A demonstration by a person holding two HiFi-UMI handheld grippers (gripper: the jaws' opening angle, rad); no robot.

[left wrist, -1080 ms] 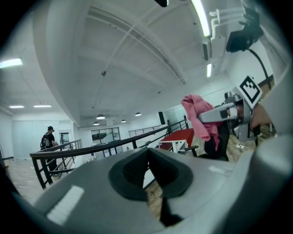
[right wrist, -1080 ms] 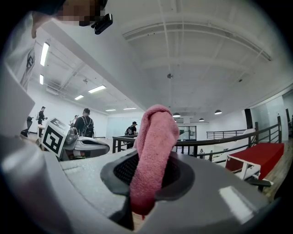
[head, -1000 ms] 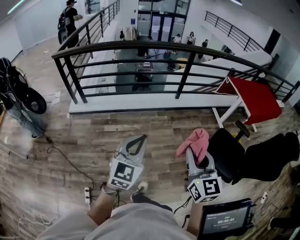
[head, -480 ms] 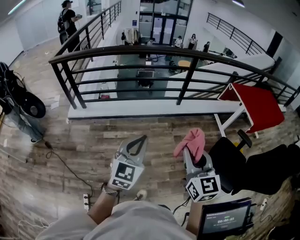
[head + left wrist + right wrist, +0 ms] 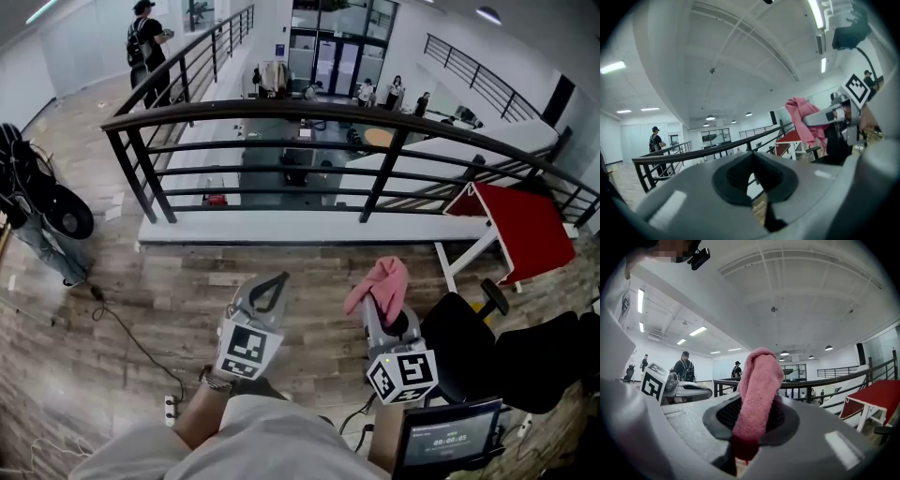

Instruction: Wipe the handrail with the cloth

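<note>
A dark metal handrail (image 5: 309, 108) curves across the head view above its black bars, well ahead of both grippers. My right gripper (image 5: 377, 306) is shut on a pink cloth (image 5: 382, 284), which bunches up over the jaws and droops to the left. In the right gripper view the cloth (image 5: 757, 385) rises between the jaws, with the handrail (image 5: 825, 382) far behind it. My left gripper (image 5: 279, 277) points toward the rail, shut, with nothing in it. The handrail (image 5: 717, 150) also shows far beyond the left gripper (image 5: 751, 154) in its own view.
A red-topped white table (image 5: 520, 220) and a black office chair (image 5: 469, 347) stand at the right. A screen (image 5: 450, 439) sits at the lower right. A cable and power strip (image 5: 169, 408) lie on the wood floor. Black bags (image 5: 37, 202) are at the left. A person (image 5: 148, 42) stands far back.
The handrail now sits lower in the head view, and the chair and red table have slid right. Both grippers keep their pose, and the cloth stays held.
</note>
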